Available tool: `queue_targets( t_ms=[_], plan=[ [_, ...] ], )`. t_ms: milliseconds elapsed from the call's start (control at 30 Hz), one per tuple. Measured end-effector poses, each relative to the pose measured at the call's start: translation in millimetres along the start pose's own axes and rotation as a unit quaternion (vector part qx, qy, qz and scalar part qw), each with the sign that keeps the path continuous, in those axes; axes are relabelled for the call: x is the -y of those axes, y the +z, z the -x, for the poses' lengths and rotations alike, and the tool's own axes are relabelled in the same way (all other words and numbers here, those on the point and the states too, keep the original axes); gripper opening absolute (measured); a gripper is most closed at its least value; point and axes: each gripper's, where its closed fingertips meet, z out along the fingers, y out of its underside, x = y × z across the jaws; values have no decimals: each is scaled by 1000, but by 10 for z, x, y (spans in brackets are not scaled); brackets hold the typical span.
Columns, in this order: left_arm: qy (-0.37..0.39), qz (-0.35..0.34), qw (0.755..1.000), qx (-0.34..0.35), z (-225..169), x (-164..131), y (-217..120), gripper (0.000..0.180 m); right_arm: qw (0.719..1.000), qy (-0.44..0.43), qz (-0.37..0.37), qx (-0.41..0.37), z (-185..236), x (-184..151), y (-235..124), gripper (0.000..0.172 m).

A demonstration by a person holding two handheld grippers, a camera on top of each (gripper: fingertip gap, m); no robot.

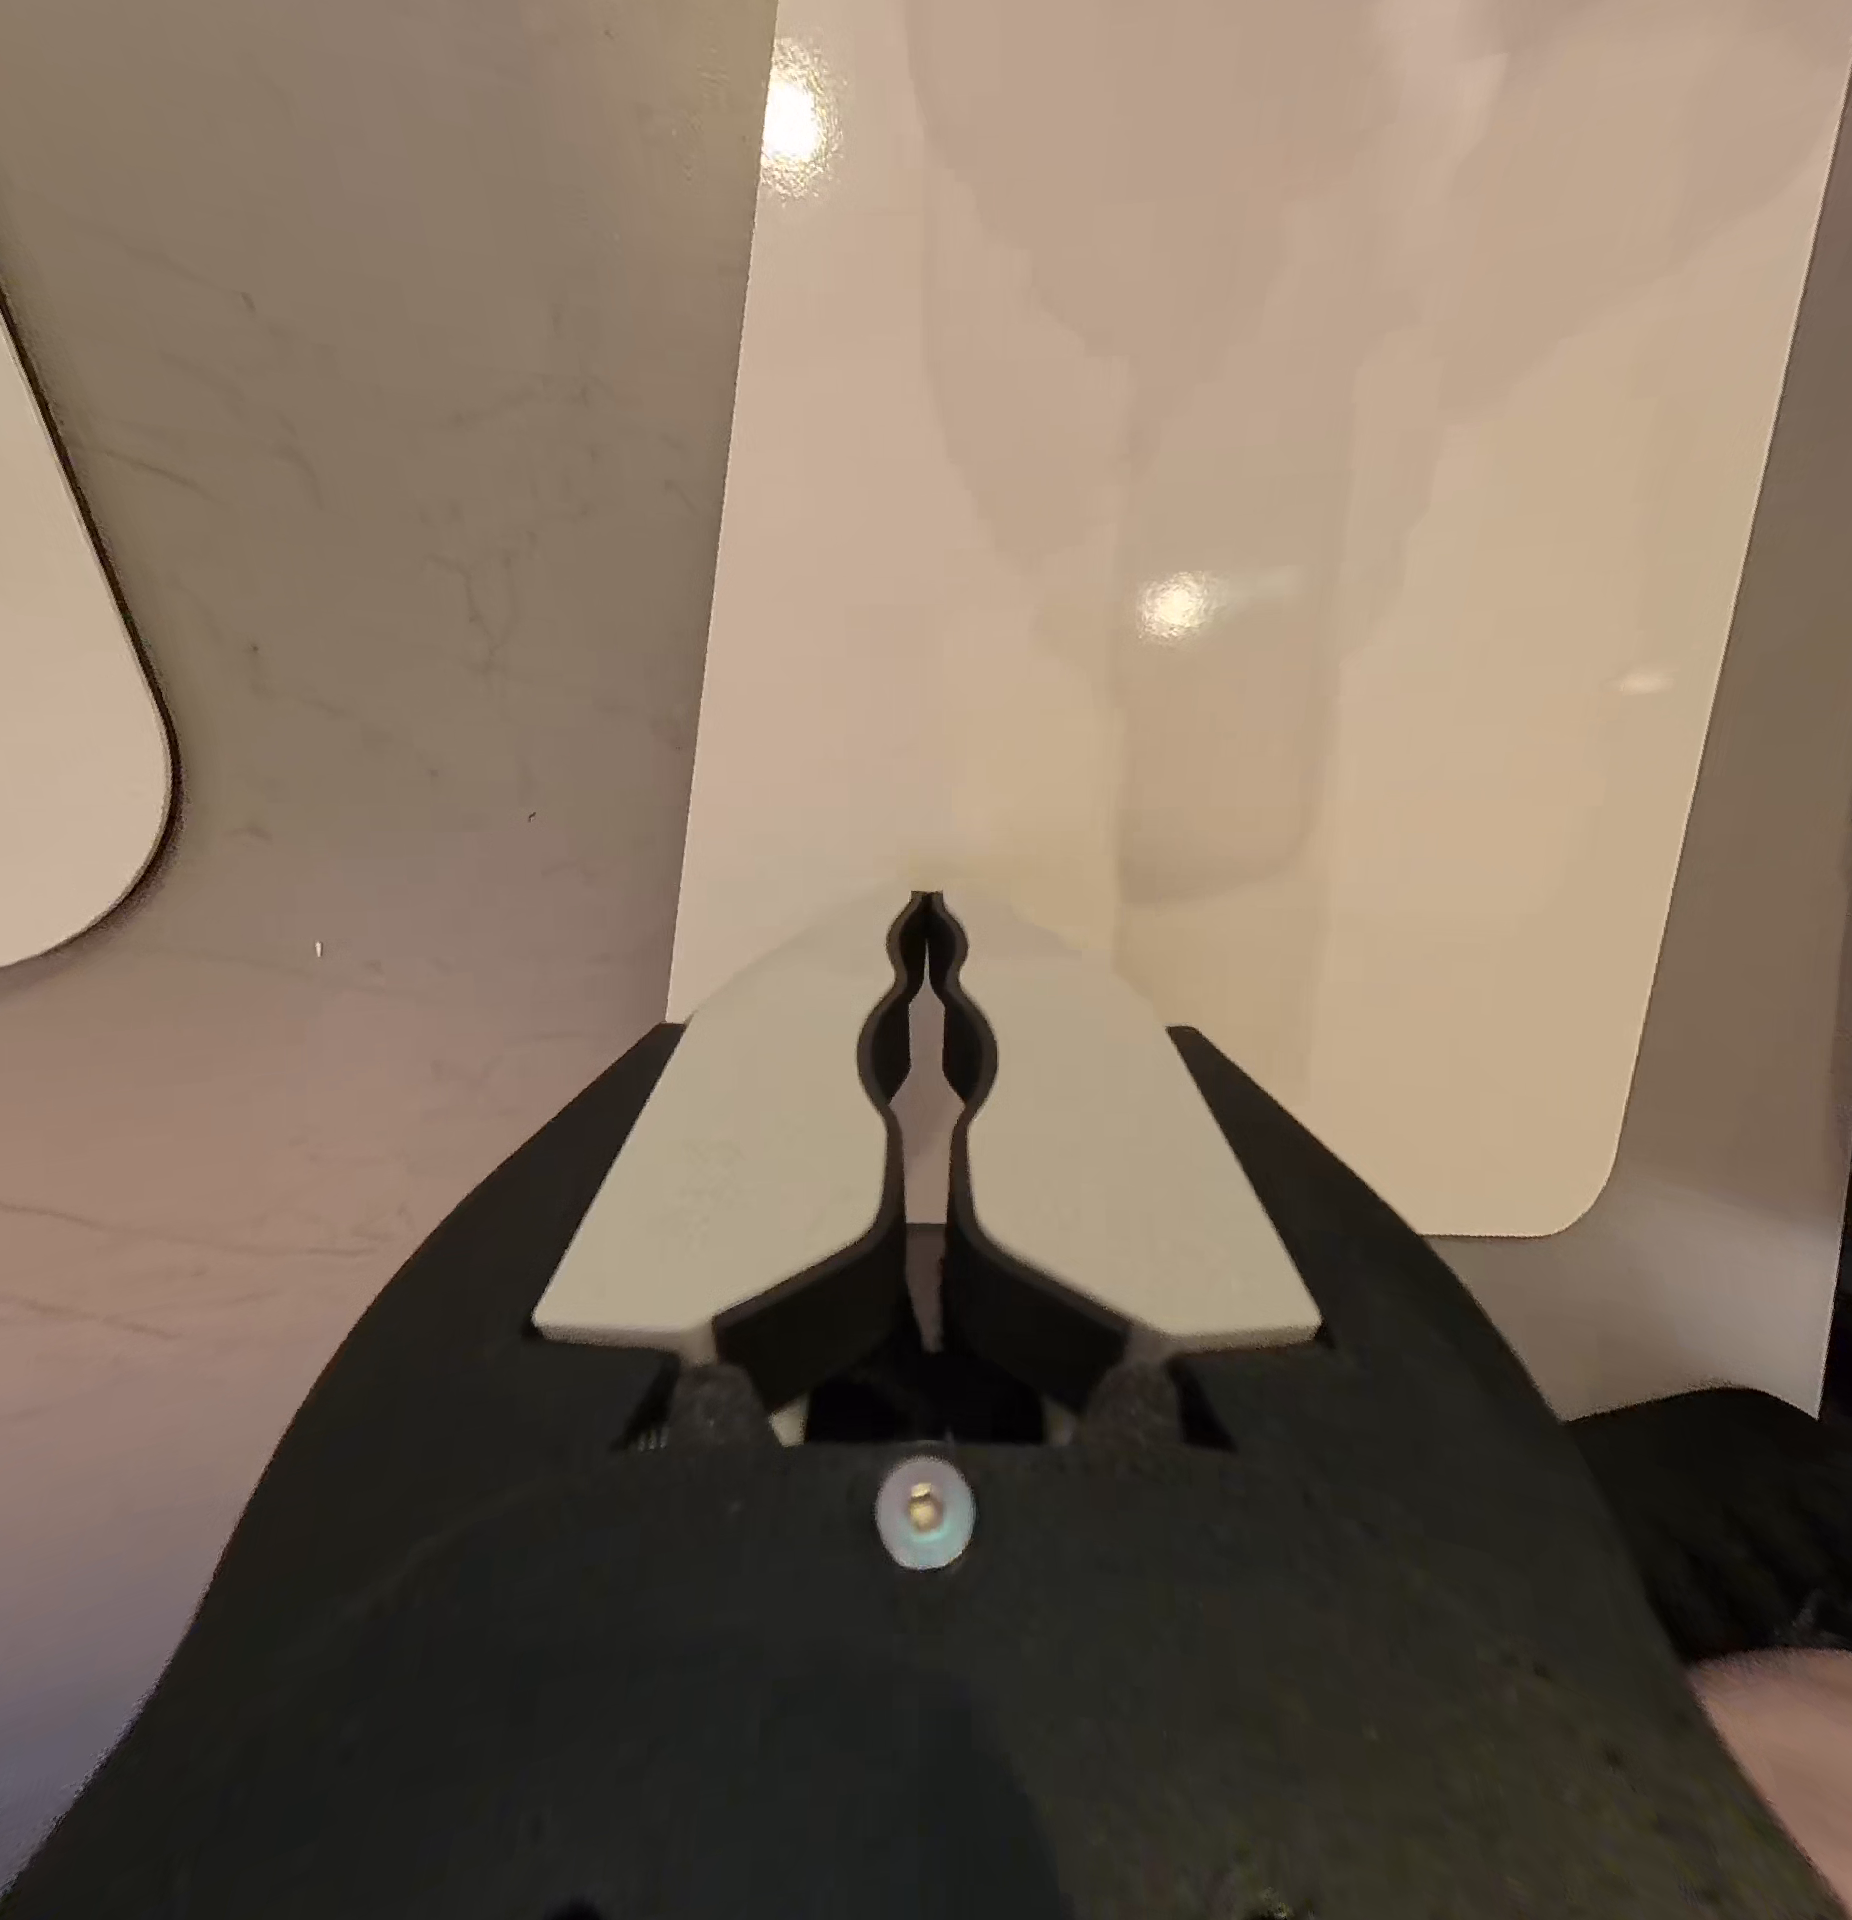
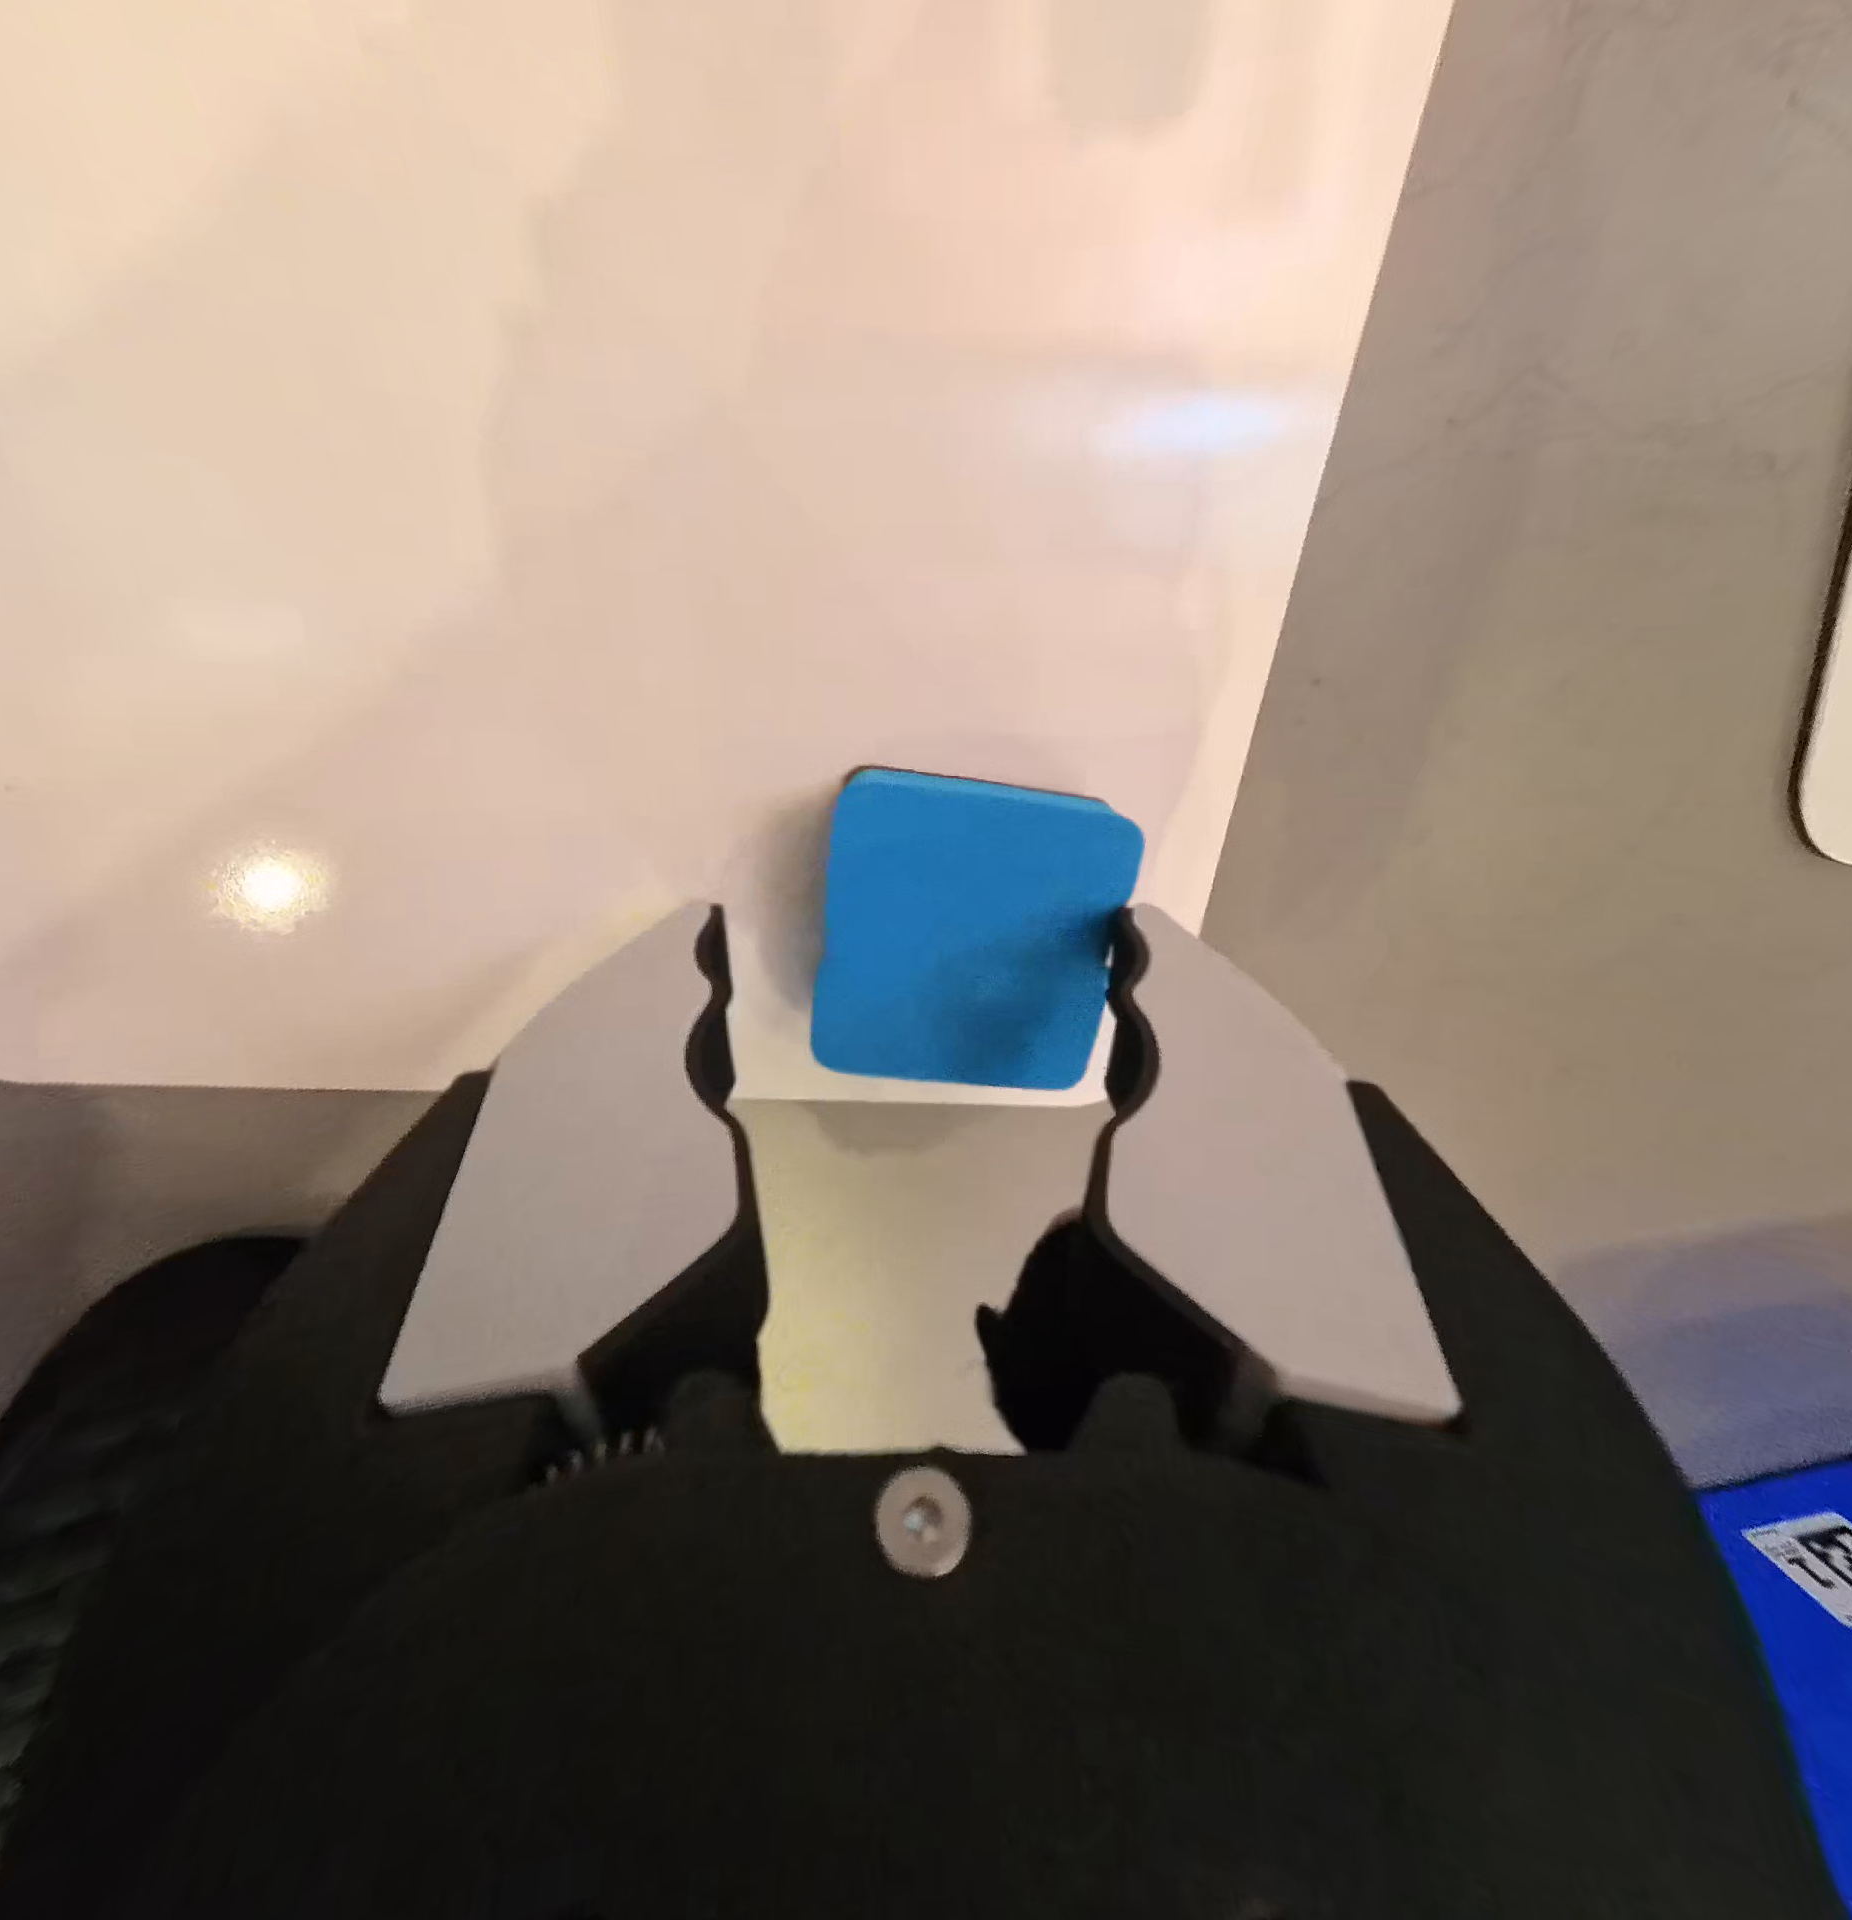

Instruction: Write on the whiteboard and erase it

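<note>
Whiteboard (image 2: 589,416) flat on a pale marbled tabletop (image 1: 382,520), glossy and free of visible marks in both wrist views; writing and wiping judged done or nearly so, no pen in sight, eraser's setting-down judged to be under way; bare tabletop beyond the whiteboard's left and right edges, free room for withdrawing; second light panel (image 1: 49,675) with a dark rounded rim well left of the whiteboard, another rimmed piece (image 2: 1847,623) well right of it; blue box (image 2: 1795,1621) bearing a label off the whiteboard's near right corner, a limit on retreat that way; left gripper (image 1: 928,900) over the whiteboard's near edge, jaws closed tip to tip, nothing between them; right gripper (image 2: 922,935) over the whiteboard's near right corner, jaws spread wide around the eraser; blue eraser (image 2: 974,935), square with a dark underside, lying on the whiteboard close to its right edge; right fingertip (image 2: 1130,966) at or against the eraser's side, clear gap at the left fingertip (image 2: 709,966), so no clamping grasp.
</note>
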Motion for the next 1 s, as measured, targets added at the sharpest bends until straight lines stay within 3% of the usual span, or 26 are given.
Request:
queue_targets(
  t_ms=[133,233,400,700,1000],
  plan=[
    [-2,1,1000,5,15,-11,-10,0,999,27,-21,-39,-70,-22,-102,72],
    [-2,-1,1000,7,24,1,-7,0,998,18,-8,-58,-105,-72,-14,52],
    [-5,-1,1000,6,24,-3,-9,0,998,28,-27,-52,-186,-143,-70,51],
    [-12,-5,1000,-2,22,-4,-9,0,998,34,-4,-45,-527,-717,-221,51],
    [-16,1,1000,1,26,-19,-17,0,1000,20,4,-23,-511,-759,-110,51]
  ],
)
